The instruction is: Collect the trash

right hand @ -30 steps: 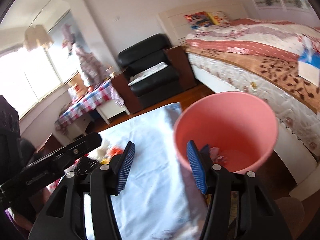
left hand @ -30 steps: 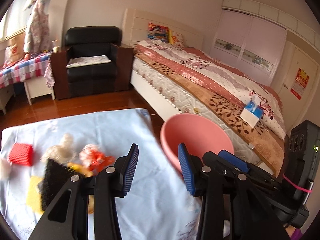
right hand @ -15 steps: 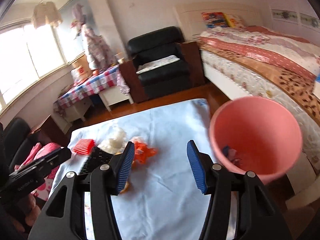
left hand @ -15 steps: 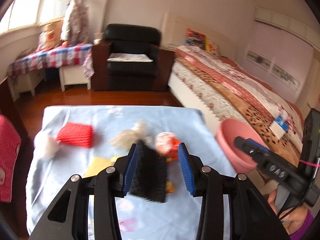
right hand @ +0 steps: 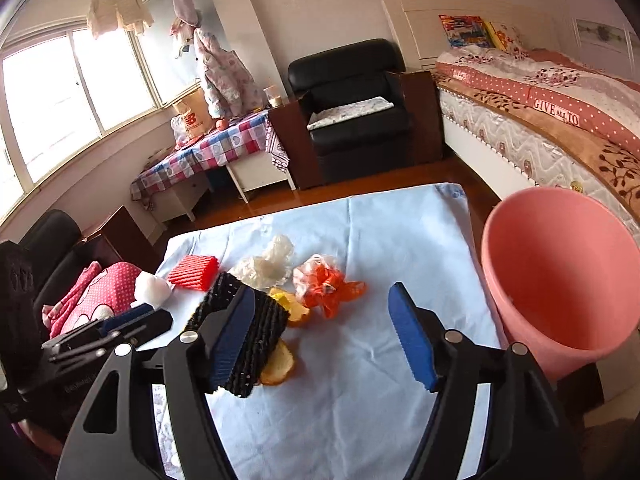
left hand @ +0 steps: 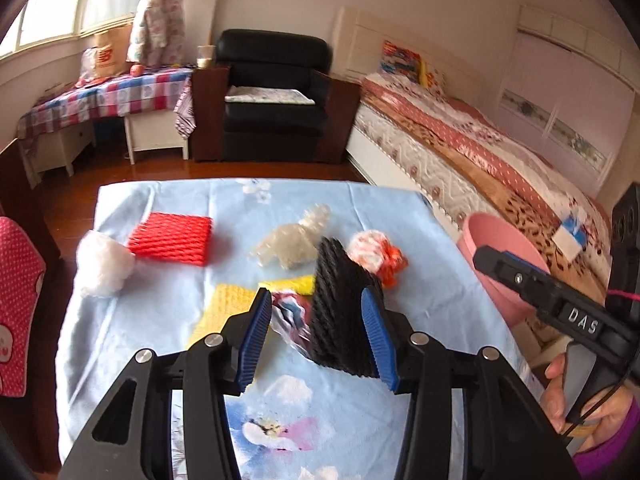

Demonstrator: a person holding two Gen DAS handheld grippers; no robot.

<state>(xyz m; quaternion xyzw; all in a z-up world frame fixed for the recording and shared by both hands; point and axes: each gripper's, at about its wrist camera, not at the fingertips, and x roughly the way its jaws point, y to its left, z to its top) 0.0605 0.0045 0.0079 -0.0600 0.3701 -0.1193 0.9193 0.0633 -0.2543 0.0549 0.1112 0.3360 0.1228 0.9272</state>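
Table [right hand: 360, 420] under pale blue floral cloth, bearing loose trash: black foam net [left hand: 344, 312], red foam net [left hand: 172, 238], white wad [left hand: 102, 266], clear crumpled plastic [left hand: 292, 240], orange-white wrapper [right hand: 326, 284], yellow pieces [left hand: 224, 304]. Pink bin [right hand: 560, 280] stands just beside the table's right edge. Left gripper [left hand: 316, 336]: fingers just widened, apart, black net between them, unpressed; right gripper [right hand: 320, 336]: fingers just widened, apart, empty.

Both grippers [left hand: 316, 336] wider; nearer black foam [left hand: 340, 308]

Both wrist views look steeply down, close over the shared table [left hand: 160, 200].
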